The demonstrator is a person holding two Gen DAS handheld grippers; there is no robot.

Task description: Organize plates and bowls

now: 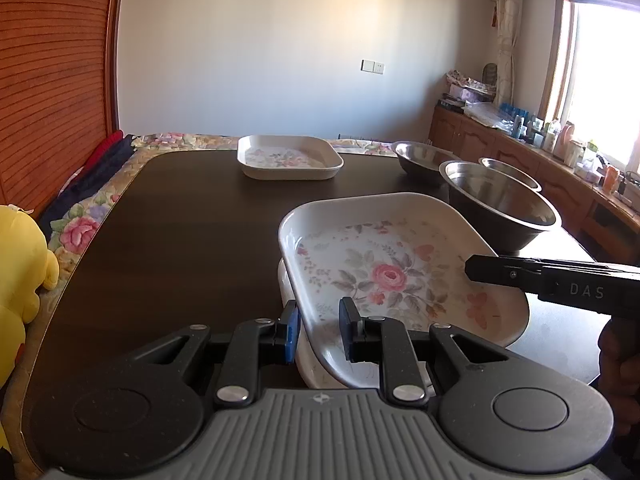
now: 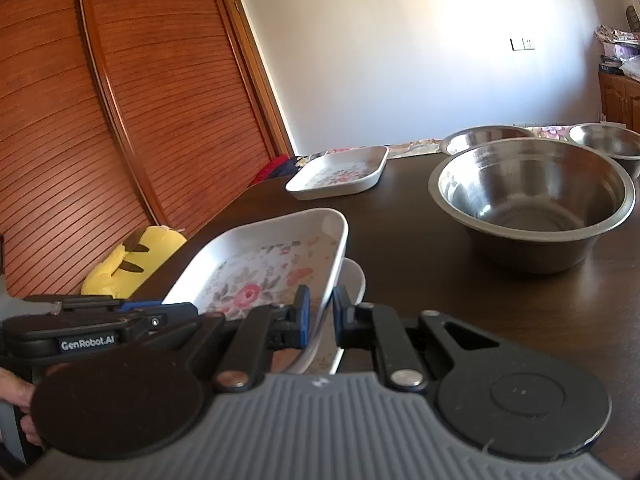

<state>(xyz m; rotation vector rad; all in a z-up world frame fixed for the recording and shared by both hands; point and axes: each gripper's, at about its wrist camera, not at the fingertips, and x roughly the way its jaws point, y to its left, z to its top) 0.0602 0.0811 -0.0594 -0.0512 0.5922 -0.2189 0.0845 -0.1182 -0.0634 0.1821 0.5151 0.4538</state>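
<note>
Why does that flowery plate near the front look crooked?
The floral plate sits tilted, not nested, across another white plate underneath. The left gripper and right gripper each straddle its rim. Nothing looks spilled or broken.

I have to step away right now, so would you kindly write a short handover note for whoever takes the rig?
Left gripper: fingers astride the near rim of the upper floral plate; grip not certain.
Right gripper: astride the same plate's opposite rim.
That plate sits tilted on a second plate beneath it.
A third floral plate lies alone at the far side of the table.
Three steel bowls stand separately.
Left: settle the stack, add the far plate, nest the bowls.
</note>
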